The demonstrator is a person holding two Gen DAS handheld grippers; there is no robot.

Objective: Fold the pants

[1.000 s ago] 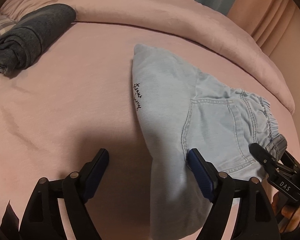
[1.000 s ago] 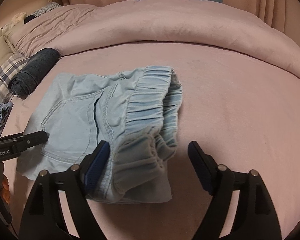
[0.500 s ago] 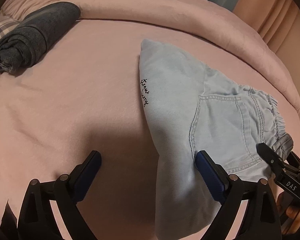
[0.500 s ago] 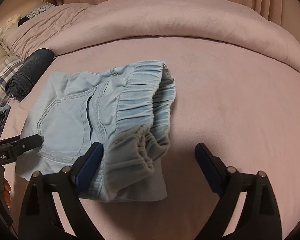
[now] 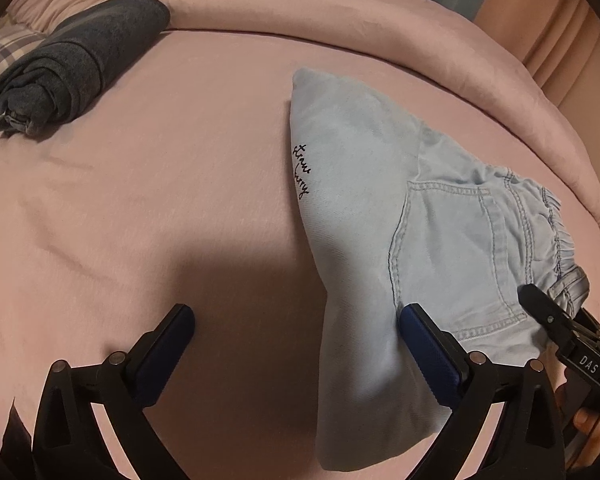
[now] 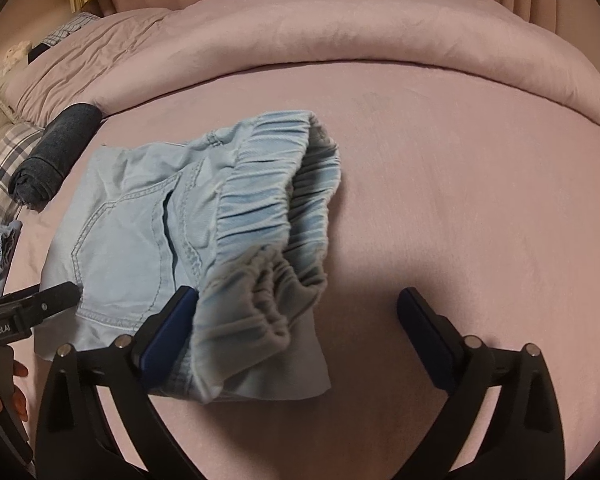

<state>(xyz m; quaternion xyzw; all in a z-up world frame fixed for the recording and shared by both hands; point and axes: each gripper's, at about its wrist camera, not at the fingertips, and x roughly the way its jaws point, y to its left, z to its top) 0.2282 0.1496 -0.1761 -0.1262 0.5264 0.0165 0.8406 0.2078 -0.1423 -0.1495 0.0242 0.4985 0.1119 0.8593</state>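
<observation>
left gripper (image 5: 296, 344): jaws opening, empty | right gripper (image 6: 298, 330): jaws opening, empty | folded jeans (image 5: 400, 248): 2 o'clock of left, 10 o'clock of right

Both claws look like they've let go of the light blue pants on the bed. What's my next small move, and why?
Probably lift both claws clear. The left claw and right claw are opening with no cloth pinched, and the pants lie folded on the pink bedspread, waistband doubled on top.
</observation>
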